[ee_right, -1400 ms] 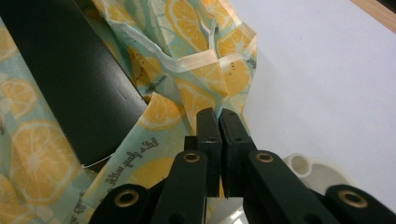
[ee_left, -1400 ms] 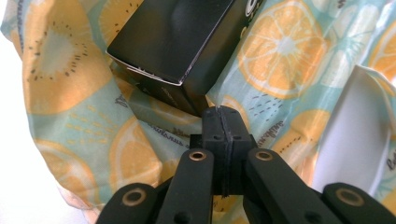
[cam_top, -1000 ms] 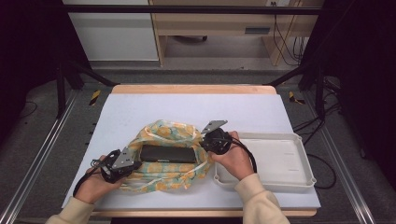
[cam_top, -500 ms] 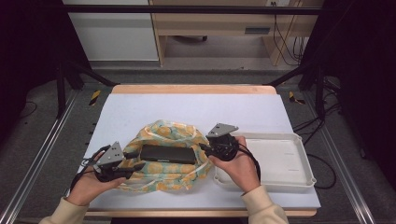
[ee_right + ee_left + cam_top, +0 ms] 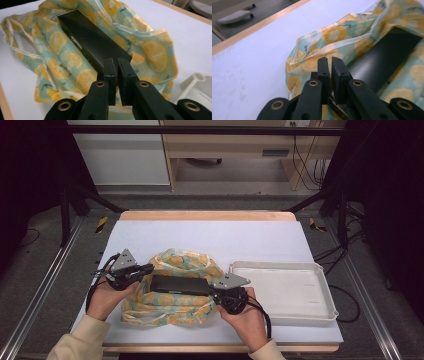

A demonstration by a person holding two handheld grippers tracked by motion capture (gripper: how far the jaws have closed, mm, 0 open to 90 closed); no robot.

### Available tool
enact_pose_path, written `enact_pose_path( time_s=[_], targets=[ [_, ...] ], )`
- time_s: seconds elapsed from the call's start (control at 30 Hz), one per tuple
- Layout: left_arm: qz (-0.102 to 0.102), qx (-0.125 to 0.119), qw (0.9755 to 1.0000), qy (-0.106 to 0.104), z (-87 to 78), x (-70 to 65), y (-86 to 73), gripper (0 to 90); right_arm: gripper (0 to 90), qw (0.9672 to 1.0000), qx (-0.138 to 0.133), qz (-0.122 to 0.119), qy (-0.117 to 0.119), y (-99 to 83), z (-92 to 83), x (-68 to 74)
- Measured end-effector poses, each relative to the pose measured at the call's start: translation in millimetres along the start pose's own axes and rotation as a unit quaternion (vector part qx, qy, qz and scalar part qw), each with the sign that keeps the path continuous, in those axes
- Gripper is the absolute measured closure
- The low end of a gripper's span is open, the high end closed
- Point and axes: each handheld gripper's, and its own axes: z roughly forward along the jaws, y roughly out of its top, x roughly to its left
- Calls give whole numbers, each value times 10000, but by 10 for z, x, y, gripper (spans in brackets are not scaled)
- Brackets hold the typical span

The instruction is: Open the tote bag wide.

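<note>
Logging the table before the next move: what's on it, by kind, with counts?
Bag: 1
Black box: 1
White tray: 1
Grippers, left and right: 2
Total: 5

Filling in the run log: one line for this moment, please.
left claw: shut, at bag left edge | right claw: shut, at black box right end | tray: empty

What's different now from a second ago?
The left gripper rose up the bag's left side; the right gripper slid toward the person, to the black box's right end. Both jaws have just been closing, apparently with nothing between. Bag, box and white tray stayed put.
</note>
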Motion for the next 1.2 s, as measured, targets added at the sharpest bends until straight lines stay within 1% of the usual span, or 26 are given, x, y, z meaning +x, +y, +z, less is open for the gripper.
enact_pose_path(
  time_s=[0.07, 0.13, 0.2, 0.3, 0.33, 0.4, 0.43, 0.47, 0.53, 0.67, 0.77, 0.87, 0.97, 1.2],
  targets=[
    [-51, 49, 10000, 44, 37, 30, -46, 863, 881, 10000, -41, 89, -15, -41, 8, 55],
    [-134, 50, 9999, 75, 67, 51, -99, 865, 895, 9999, -17, 90, -94, -91, 52, 112],
    [-125, 81, 9998, 91, 99, 51, -135, 865, 900, 9998, 11, 128, -132, -140, 114, 163],
    [-98, 147, 9997, 177, 145, 55, -170, 868, 900, 9995, 137, 35, -293, -181, 208, 264],
    [-115, 149, 9995, 242, 168, 60, -188, 871, 900, 9994, 159, 9, -323, -188, 227, 285],
    [-171, 199, 9994, 234, 210, 66, -220, 883, 900, 9990, 270, -39, -347, -210, 280, 335],
    [-185, 227, 9993, 225, 223, 65, -232, 888, 900, 9988, 330, -64, -363, -223, 308, 342],
    [-193, 255, 9993, 206, 242, 57, -243, 890, 900, 9986, 366, -33, -370, -231, 323, 345],
    [-134, 390, 9990, 188, 289, 41, -264, 896, 900, 9983, 427, -20, -396, -246, 346, 339],
    [-163, 571, 9979, 268, 358, 62, -298, 900, 900, 9979, 508, 9, -402, -270, 364, 324],
    [-235, 643, 9973, 265, 397, 92, -330, 900, 900, 9975, 588, 50, -378, -283, 384, 314],
    [-214, 752, 9966, 267, 439, 97, -353, 900, 900, 9971, 675, 19, -361, -295, 412, 313],
    [-262, 798, 9961, 265, 470, 113, -372, 900, 900, 9967, 740, 11, -341, -306, 436, 318],
    [-277, 945, 9948, 274, 507, 135, -406, 900, 900, 9957, 873, -30, -322, -317, 475, 332]
  ],
)
